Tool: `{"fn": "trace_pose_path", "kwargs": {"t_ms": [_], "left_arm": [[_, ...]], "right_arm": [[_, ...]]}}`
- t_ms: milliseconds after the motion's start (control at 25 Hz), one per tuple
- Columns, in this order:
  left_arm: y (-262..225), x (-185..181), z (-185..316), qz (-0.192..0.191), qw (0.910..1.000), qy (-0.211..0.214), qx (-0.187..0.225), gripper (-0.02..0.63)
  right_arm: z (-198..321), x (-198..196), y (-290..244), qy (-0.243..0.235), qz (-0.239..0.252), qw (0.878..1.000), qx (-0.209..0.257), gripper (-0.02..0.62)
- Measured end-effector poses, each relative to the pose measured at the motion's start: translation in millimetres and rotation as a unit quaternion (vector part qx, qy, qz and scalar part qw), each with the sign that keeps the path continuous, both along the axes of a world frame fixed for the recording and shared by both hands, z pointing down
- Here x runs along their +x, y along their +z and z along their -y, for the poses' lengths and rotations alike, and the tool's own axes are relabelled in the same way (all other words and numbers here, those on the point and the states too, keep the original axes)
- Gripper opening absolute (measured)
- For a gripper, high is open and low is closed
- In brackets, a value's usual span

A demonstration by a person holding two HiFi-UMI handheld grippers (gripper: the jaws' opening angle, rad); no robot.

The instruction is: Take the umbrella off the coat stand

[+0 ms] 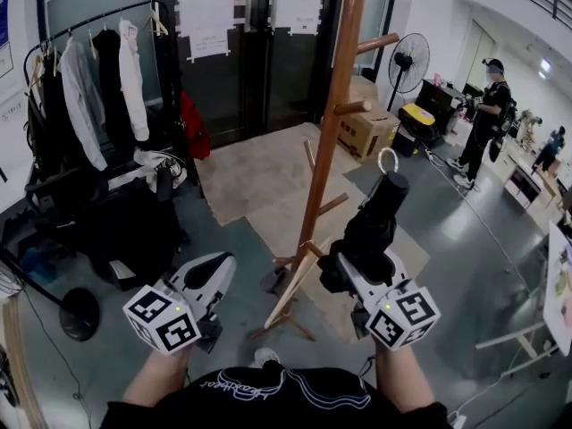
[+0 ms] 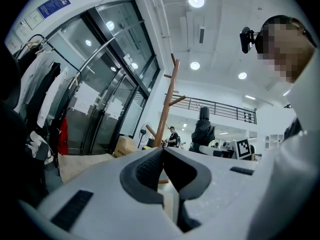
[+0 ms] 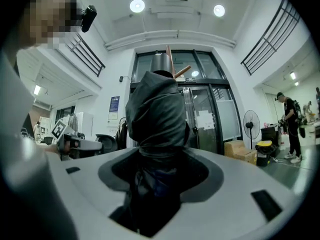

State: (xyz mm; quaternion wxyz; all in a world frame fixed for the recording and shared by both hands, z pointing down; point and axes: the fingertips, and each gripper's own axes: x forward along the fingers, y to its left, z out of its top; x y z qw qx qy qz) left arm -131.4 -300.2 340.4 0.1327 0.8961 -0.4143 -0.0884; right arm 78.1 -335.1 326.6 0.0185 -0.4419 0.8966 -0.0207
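Observation:
A black folded umbrella (image 1: pixel 374 226) stands upright in my right gripper (image 1: pixel 347 273), whose jaws are shut on its lower part. Its white wrist loop (image 1: pixel 388 161) sticks up at the top. The umbrella hangs just right of the wooden coat stand (image 1: pixel 332 123) and touches none of its pegs. In the right gripper view the umbrella (image 3: pixel 157 114) fills the gap between the jaws of the right gripper (image 3: pixel 155 176). My left gripper (image 1: pixel 222 271) is low on the left, shut and empty; in the left gripper view its pads (image 2: pixel 150 169) meet at the left gripper's tip (image 2: pixel 163 151).
A clothes rack (image 1: pixel 89 88) with hanging garments stands at the left, with a round black base (image 1: pixel 79 313) on the floor near it. Cardboard boxes (image 1: pixel 366 132), a floor fan (image 1: pixel 407 61) and a standing person (image 1: pixel 483 119) are at the right. Glass doors (image 1: pixel 241 43) lie behind the stand.

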Motion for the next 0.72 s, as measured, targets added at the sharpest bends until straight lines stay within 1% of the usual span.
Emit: {"fn": "trace_pose_path", "kwargs": {"t_ms": [160,400,560,720], "left_arm": [[6,10,-16,-0.006,0.9999,0.014,-0.008,0.006],[16,25,-40,-0.004,0.999,0.04,-0.016,0.006],[21,23,-50,-0.005,0.9989,0.042,-0.021,0.005],[23,18,-53,-0.006,0.9988,0.041,-0.026,0.005]], "right_arm": [[-18,-3,16,-0.01,0.007,1.0,-0.022,0.244],[-47,-15,30,-0.027,0.011,0.999,-0.031,0.244],[-60,-22,44,-0.037,0.017,0.998,-0.051,0.244],[-70,-25,55,-0.036,0.017,0.997,-0.066,0.244]]}}
